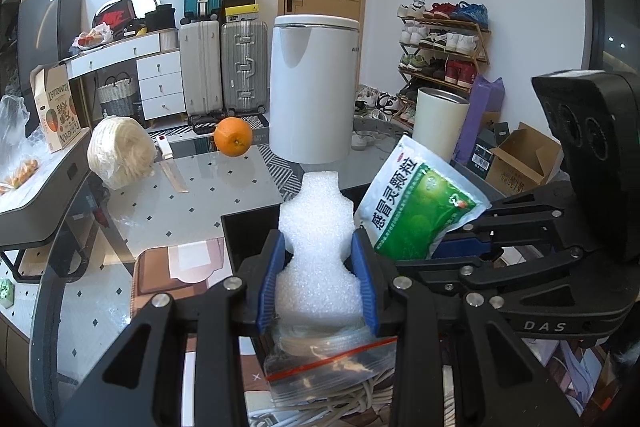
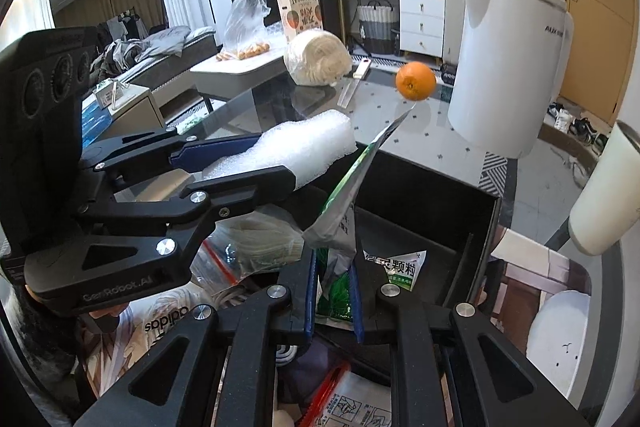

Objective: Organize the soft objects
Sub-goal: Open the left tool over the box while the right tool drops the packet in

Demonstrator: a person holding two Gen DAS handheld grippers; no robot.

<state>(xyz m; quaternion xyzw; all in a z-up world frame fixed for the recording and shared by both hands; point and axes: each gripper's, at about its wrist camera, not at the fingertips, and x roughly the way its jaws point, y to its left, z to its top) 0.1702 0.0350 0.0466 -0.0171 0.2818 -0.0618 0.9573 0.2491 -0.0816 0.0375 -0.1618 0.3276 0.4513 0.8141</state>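
Observation:
My left gripper (image 1: 319, 259) is shut on a white foam piece (image 1: 314, 227), held upright above a black box (image 1: 248, 239); it also shows in the right wrist view (image 2: 304, 147). My right gripper (image 2: 334, 291) is shut on a green and white medicine sachet (image 2: 344, 211), held edge-on over the same black box (image 2: 440, 195); the sachet shows in the left wrist view (image 1: 416, 211). The two grippers are side by side. A zip bag with a red seal (image 1: 332, 367) lies under the left gripper. Another sachet (image 2: 404, 269) lies inside the box.
On the glass table stand a white kettle-like canister (image 1: 314, 87), an orange (image 1: 233, 137), a wrapped bundle of pale noodles (image 1: 120, 151), a knife (image 1: 172, 167) and a cream tumbler (image 1: 440, 125). A side table (image 1: 44, 183) stands left. Suitcases and a shoe rack stand behind.

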